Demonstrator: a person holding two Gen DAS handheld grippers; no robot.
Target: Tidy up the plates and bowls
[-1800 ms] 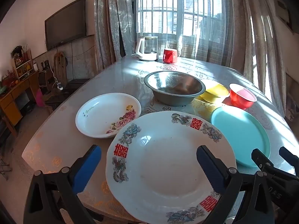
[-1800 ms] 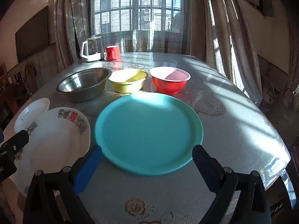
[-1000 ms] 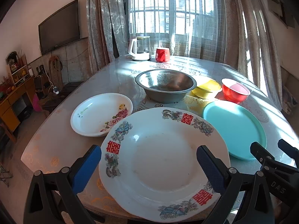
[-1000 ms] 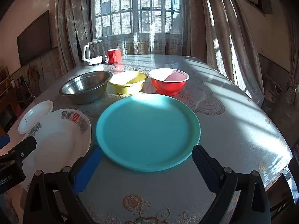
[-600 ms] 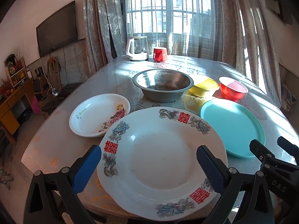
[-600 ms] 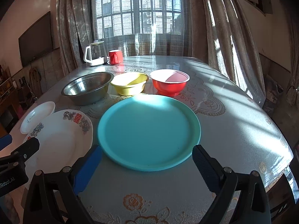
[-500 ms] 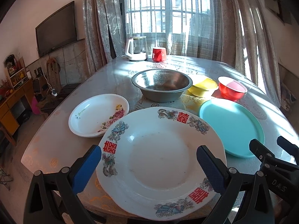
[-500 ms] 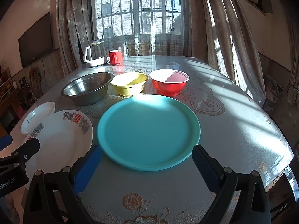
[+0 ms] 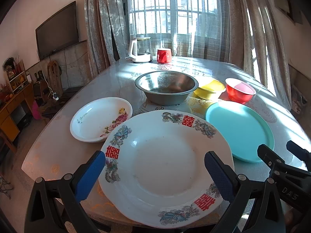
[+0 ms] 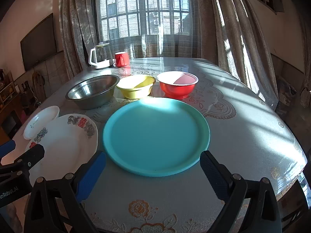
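A large white plate with red characters lies at the table's near edge, and my open, empty left gripper hovers over its near half. A small white floral plate lies to its left. A teal plate lies in front of my open, empty right gripper, apart from it. Behind stand a steel bowl, a yellow bowl and a red bowl. In the right wrist view the large white plate lies left of the teal one.
A white kettle and a red mug stand at the table's far edge by the curtained window. The patterned tablecloth covers the table. The table's near edge is just below my grippers.
Both grippers have drawn back and risen slightly, so the plates sit a little farther away in view. Nothing on the table has moved.
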